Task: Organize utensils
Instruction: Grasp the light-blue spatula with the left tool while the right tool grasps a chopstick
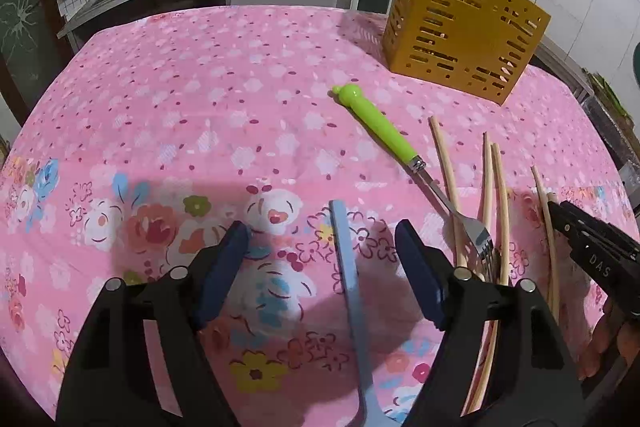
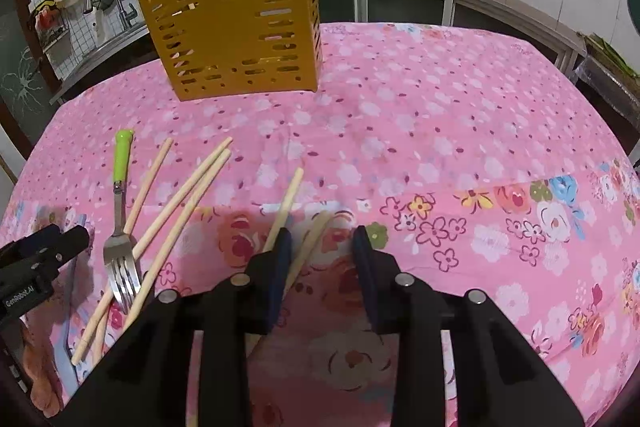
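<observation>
The yellow slotted holder (image 2: 236, 27) stands upright at the far side of the table's pink flowered cloth (image 2: 420, 131), and two chopsticks poke up out of its top, one at each end (what else is inside I cannot tell through the slots). Loose on the cloth I count five chopsticks, one fork (image 2: 120, 211) with a green handle, and one pale blue utensil handle (image 1: 348, 279) whose head I cannot see. My left claw (image 1: 324, 243) hangs wide over that blue handle, which lies between the pads (image 1: 416, 271) without touching either. My right claw (image 2: 322, 247) is narrower, with one chopstick (image 2: 308, 247) lying in the gap; it lies just beside the left pad, and I cannot tell whether they touch. A second chopstick (image 2: 286, 203) runs just outside that pad. The other three (image 2: 180, 203) lie crossed with the fork's prongs, near my left claw.
</observation>
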{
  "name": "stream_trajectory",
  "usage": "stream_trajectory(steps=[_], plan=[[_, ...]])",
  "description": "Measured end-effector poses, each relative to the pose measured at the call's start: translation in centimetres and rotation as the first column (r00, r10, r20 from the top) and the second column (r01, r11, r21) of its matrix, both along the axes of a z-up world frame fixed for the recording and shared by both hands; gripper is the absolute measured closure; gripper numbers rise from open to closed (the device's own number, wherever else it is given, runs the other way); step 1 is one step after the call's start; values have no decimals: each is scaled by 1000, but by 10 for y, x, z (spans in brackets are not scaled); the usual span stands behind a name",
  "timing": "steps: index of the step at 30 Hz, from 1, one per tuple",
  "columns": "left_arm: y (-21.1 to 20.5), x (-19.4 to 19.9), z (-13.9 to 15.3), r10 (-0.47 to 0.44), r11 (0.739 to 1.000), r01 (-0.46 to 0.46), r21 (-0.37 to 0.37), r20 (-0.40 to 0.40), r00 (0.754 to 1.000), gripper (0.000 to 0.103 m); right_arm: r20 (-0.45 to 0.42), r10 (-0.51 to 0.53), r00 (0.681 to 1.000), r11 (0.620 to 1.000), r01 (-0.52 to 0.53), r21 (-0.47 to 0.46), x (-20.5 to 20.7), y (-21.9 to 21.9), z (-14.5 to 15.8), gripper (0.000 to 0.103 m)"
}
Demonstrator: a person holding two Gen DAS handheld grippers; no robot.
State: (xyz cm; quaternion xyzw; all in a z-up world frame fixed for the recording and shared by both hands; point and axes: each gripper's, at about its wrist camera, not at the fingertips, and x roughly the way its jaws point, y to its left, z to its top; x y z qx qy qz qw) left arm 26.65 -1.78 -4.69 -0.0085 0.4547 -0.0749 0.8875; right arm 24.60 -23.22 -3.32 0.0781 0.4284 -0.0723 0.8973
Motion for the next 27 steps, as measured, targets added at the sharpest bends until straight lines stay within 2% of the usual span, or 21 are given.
stream_trajectory(steps=[4,9,13,21,27], plan=[[-3,1,0,-4,1000,4,14,-6,1000,40,5,14,1000,1000,-13,-13,1,3,0,76],[-7,4,-1,-21,999,21,28,-5,1000,41,11,50,999,998,-49,-34,3,6,0,84],[-5,6,-1,-30,999,30,18,-12,999,41,17,84,996,996,-84,-3,4,-1,1,85],[4,9,0,0,1000,0,5,-15,1000,70,34,98,995,995,-99,27,5,-6,1,89],[7,10,1,2,1000,-2,-2,-14,1000,78,45,75,996,996,-77,40,2,-15,3,92]])
